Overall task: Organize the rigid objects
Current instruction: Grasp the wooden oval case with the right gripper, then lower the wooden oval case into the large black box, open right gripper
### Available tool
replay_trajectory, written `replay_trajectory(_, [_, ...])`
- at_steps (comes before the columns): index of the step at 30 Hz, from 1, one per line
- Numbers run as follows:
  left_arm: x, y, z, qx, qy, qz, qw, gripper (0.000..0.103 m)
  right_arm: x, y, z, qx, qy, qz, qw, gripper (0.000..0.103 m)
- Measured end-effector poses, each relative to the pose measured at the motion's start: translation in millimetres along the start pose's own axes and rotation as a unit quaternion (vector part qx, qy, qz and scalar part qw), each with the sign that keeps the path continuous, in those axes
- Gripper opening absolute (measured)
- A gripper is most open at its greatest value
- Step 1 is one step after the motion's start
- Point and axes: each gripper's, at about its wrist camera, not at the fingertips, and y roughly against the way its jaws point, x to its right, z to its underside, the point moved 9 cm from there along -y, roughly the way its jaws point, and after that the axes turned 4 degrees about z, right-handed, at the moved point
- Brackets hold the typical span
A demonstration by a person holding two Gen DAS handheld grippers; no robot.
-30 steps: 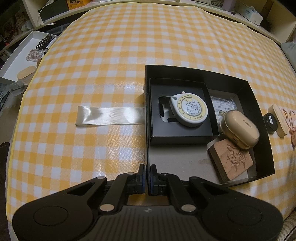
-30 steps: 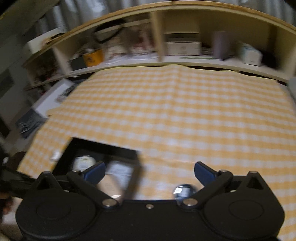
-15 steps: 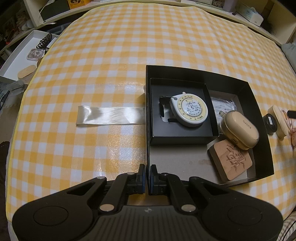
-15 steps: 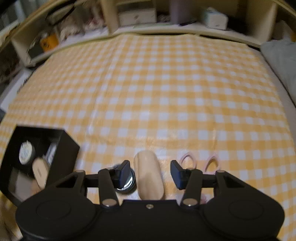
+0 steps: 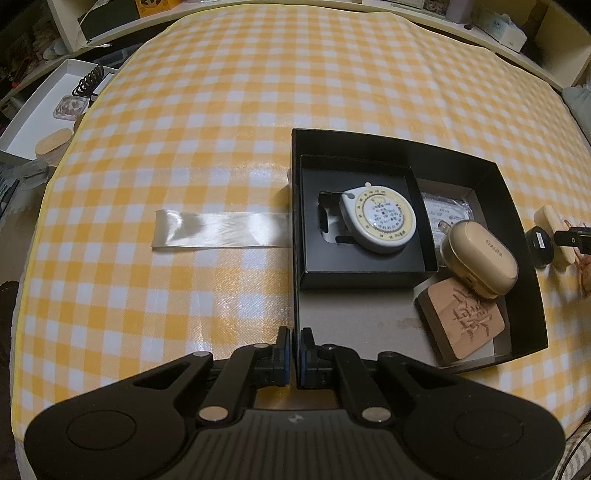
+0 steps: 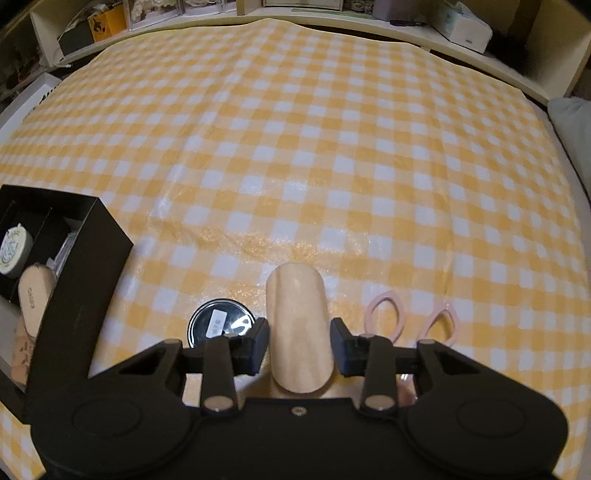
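Note:
A black box (image 5: 524,258) on the checked cloth holds a white tape measure (image 5: 378,219) in a smaller black tray, a gold case (image 5: 480,258), a carved wooden coaster (image 5: 461,323) and a foil packet (image 5: 445,206). My left gripper (image 5: 294,339) is shut on the box's near-left wall. My right gripper (image 6: 298,341) is open, its fingers either side of a rounded wooden block (image 6: 297,328) with small gaps. A round black tin (image 6: 219,325) lies left of the block, pink scissors (image 6: 410,317) right of it. The box (image 6: 77,291) shows at left.
A satin ribbon strip (image 5: 221,232) lies left of the box. Shelves (image 6: 332,14) with boxes run along the far edge. A white tray (image 5: 44,110) with small items sits off the table's left side.
My right gripper swung right and down from the box to straddle the wooden block, its jaws narrowing. My left gripper stayed shut on the box wall.

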Motion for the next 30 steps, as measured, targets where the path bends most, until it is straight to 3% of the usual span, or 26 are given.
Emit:
replay_trajectory(4, [-1,1,1,0.0,0.0,0.0,1.0,0.006,-2,-18,0,-0.006,0.012,0.027,1.0,0.047])
replay_trajectory(9, [0,0,2,-0.001,-0.001,-0.001,1.0,0.006,4,-30,4,-0.024,-0.012,0.025,0.999,0.032])
replay_trajectory(14, [0,0,2,-0.001,0.0,-0.001,1.0,0.006,9,-28,5,-0.029,-0.02,0.021,0.999,0.033])
replay_trajectory(17, [0,0,2,-0.001,0.0,-0.001,1.0,0.006,16,-21,2,-0.022,-0.038,0.016,0.999,0.025])
replay_trajectory(22, [0,0,2,-0.001,0.0,-0.001,1.0,0.006,17,-16,0,-0.017,-0.041,0.021,0.999,0.025])
replay_trajectory(26, [0,0,2,-0.001,0.0,-0.001,1.0,0.006,13,11,-11,0.015,-0.04,0.004,0.999,0.025])
replay_trajectory(30, [0,1,2,-0.001,-0.001,-0.001,1.0,0.006,-14,55,-32,0.074,-0.029,-0.057,0.995,0.025])
